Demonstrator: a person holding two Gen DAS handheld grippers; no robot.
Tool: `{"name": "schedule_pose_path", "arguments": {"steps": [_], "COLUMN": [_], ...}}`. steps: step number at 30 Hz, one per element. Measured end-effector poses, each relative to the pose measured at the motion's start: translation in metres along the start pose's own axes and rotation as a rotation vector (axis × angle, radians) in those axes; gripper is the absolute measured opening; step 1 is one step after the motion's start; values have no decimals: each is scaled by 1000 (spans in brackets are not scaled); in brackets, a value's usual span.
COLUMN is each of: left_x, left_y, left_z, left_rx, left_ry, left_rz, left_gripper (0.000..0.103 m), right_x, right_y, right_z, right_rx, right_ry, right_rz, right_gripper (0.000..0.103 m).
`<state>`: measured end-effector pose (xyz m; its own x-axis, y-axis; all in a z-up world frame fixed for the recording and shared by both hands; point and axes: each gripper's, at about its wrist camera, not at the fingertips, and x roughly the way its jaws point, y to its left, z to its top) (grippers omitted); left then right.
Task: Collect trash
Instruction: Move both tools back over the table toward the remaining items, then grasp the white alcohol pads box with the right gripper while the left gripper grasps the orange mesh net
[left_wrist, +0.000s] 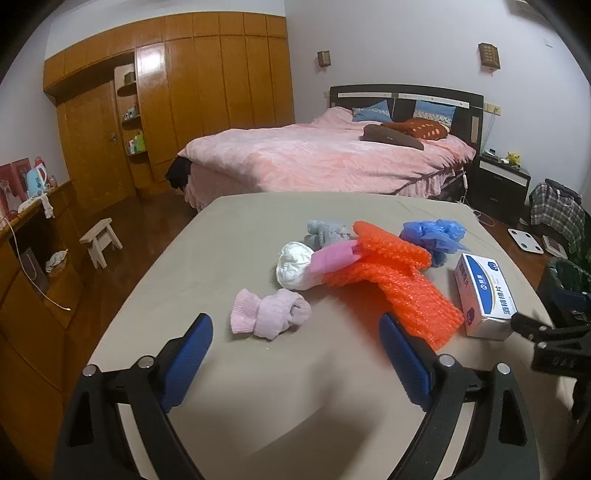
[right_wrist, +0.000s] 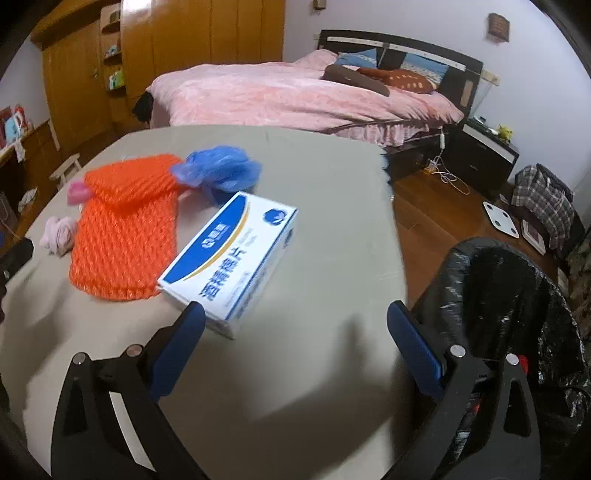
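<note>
Jaws of the left gripper (left_wrist: 295, 354) stand spread wide and empty above the near part of the bench (left_wrist: 221, 406), which is covered in a grey-beige cloth. Left wrist view: the items lie in a loose cluster ahead of the jaws, so each can be reached singly. Nearest is a rolled pink sock (left_wrist: 271, 314), apart from the rest. Beyond it a crumpled white wad (left_wrist: 293, 266) touches a pink slip (left_wrist: 334, 256), which is tucked under the folded orange bubble wrap (left_wrist: 399, 280). A grey sock roll (left_wrist: 325, 232) and a crumpled blue plastic bag (left_wrist: 434, 232) lie at the far side; a blue-and-white box (left_wrist: 485, 295) lies flat just right of the wrap. A dark part of the right gripper shows at the right edge.

Right wrist view: the right gripper (right_wrist: 295, 332) is likewise spread and empty, with the box (right_wrist: 232, 258) lying just beyond its left finger. The bubble wrap (right_wrist: 125, 229) touches the box's left side, with the blue bag (right_wrist: 218, 170) behind. A bin lined with a black bag (right_wrist: 517, 314) stands beside the bench's right edge, low and open-mouthed, presumably so trash can be dropped straight off the bench. Judged from the cluster, collection has several items left.
</note>
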<state>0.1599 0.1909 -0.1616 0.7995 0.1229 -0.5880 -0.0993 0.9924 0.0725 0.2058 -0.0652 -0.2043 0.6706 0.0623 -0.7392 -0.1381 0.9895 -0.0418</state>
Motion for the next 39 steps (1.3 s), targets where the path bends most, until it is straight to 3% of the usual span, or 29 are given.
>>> {"name": "schedule_pose_path", "arguments": {"steps": [6, 11, 15, 23, 32, 35, 39], "left_x": [0, -1, 2, 7, 5, 6, 6], "left_y": [0, 1, 4, 5, 1, -1, -4], "left_z": [0, 3, 5, 1, 3, 3, 4], "left_rx": [-3, -13, -23, -34, -20, -15, -19], "left_ry": [0, -4, -4, 5, 2, 0, 4], "left_rz": [3, 6, 6, -1, -7, -4, -13], "left_gripper": [90, 90, 90, 90, 90, 90, 90], "right_x": [-10, 8, 23, 17, 27, 34, 41], "right_y": [0, 21, 32, 6, 2, 6, 7], "right_z": [11, 18, 17, 8, 17, 20, 21], "right_rx": [57, 45, 24, 29, 61, 43, 49], "right_ry": [-38, -23, 5, 18, 4, 20, 54], "right_rz": [100, 109, 63, -32, 47, 58, 80], "right_gripper": [96, 96, 96, 96, 95, 75, 59]}}
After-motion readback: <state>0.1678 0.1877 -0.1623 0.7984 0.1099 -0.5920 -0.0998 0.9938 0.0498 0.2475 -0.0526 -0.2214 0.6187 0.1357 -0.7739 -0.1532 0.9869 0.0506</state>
